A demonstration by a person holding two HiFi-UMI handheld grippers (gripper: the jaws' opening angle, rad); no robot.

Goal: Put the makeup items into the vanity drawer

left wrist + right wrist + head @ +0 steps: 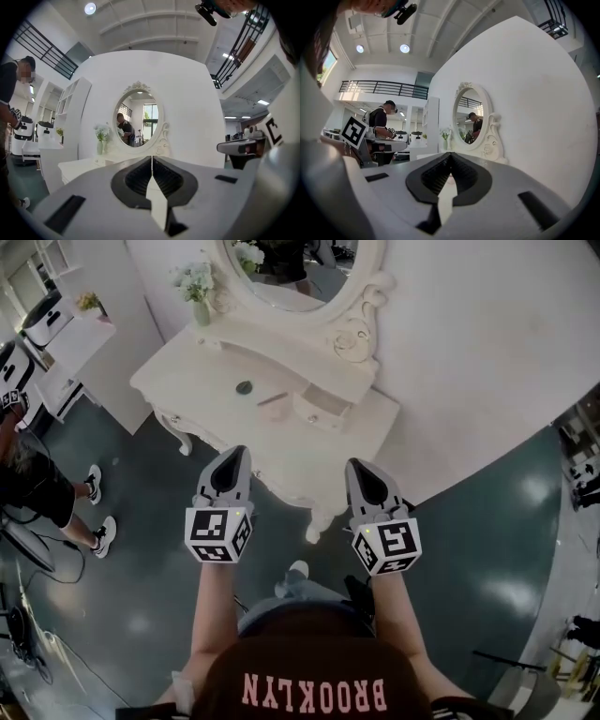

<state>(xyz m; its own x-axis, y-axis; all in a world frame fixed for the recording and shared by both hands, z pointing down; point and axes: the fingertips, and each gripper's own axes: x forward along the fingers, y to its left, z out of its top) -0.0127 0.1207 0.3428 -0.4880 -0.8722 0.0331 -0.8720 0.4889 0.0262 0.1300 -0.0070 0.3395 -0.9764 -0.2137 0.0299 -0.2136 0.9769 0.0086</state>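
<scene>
The white vanity (187, 367) with its oval mirror (300, 277) stands ahead of me. A small drawer (322, 412) under the mirror shelf looks pulled out a little. On the vanity top lie a dark round item (245, 387) and a slim beige item (273, 399). My left gripper (238, 452) and right gripper (355, 464) hover side by side in front of the vanity's near edge, apart from it. Both are shut, with nothing between the jaws. The left gripper (152, 157) and the right gripper (450, 155) look along their jaws at the mirror.
A vase of pale flowers (198, 296) stands at the vanity's back left. A person (37, 486) stands on the dark floor at the left, near a white shelf unit (70, 343). A white curved wall (487, 352) backs the vanity.
</scene>
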